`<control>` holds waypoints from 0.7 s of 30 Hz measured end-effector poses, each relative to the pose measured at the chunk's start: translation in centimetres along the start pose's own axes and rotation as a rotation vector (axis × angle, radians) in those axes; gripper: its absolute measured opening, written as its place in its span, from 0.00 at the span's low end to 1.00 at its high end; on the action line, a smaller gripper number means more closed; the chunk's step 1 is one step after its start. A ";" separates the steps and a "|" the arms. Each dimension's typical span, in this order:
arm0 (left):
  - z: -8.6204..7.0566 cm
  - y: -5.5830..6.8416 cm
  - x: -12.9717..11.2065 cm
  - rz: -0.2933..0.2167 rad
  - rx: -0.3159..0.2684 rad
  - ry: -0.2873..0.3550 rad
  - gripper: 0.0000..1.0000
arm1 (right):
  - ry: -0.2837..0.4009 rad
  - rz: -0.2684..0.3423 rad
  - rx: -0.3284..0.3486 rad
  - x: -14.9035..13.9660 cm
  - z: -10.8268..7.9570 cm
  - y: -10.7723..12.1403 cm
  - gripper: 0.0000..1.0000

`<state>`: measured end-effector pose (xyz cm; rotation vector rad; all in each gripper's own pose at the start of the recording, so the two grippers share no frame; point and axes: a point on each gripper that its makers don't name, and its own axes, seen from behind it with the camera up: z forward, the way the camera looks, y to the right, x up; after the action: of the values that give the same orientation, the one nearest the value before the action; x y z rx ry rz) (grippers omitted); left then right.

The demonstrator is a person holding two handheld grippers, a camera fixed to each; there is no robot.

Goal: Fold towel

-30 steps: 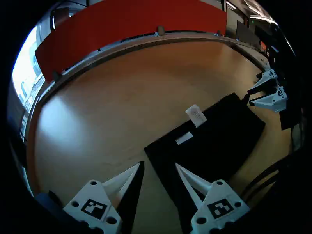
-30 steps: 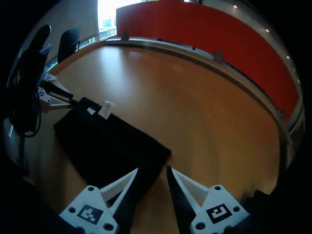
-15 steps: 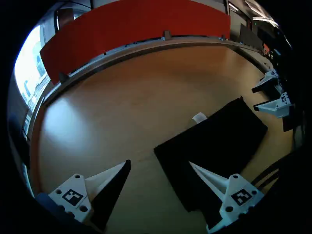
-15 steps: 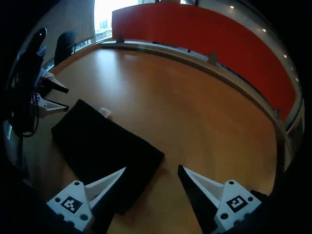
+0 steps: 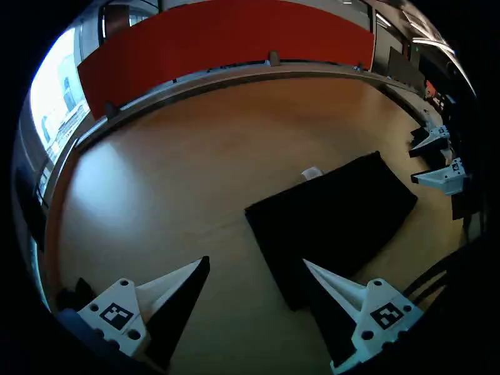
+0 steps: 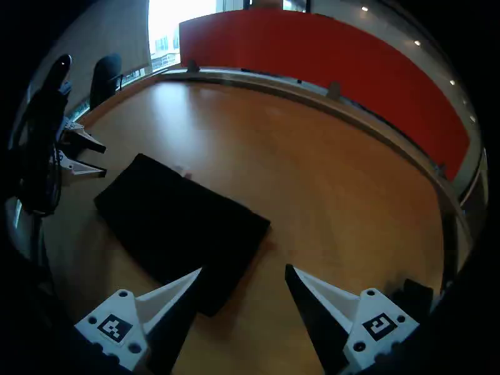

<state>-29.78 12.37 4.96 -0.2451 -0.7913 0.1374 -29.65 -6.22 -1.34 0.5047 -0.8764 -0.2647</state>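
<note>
A black towel (image 5: pixel 331 215) lies folded flat on the wooden table, a small white tag (image 5: pixel 311 172) peeking out at its far edge. My left gripper (image 5: pixel 255 274) hovers open just above its near corner, nothing between the fingers. In the right gripper view the same towel (image 6: pixel 181 228) lies left of centre, and my right gripper (image 6: pixel 242 284) stands open above its near corner, holding nothing. The right gripper (image 5: pixel 437 159) shows at the far right of the left gripper view; the left gripper (image 6: pixel 78 153) shows at the far left of the right gripper view.
The wooden table (image 5: pixel 187 162) is wide and bare around the towel. A red partition (image 5: pixel 231 37) runs along its far edge, with a bright window (image 5: pixel 53 112) at the left. A dark office chair (image 6: pixel 106 72) stands beyond the table's left end.
Both grippers opened and let go of the towel's corners, then drew back a little. The lifted edge dropped, and the towel now lies flat with its tag nearly covered.
</note>
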 end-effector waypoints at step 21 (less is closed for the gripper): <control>-2.7 0.0 -3.1 -0.076 0.023 0.006 0.99 | -0.001 -0.011 0.014 -2.6 -2.1 -0.9 0.93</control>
<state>-29.96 11.26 1.03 -0.1934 -0.7915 0.0746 -29.58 -5.27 -4.65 0.5227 -0.8767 -0.2692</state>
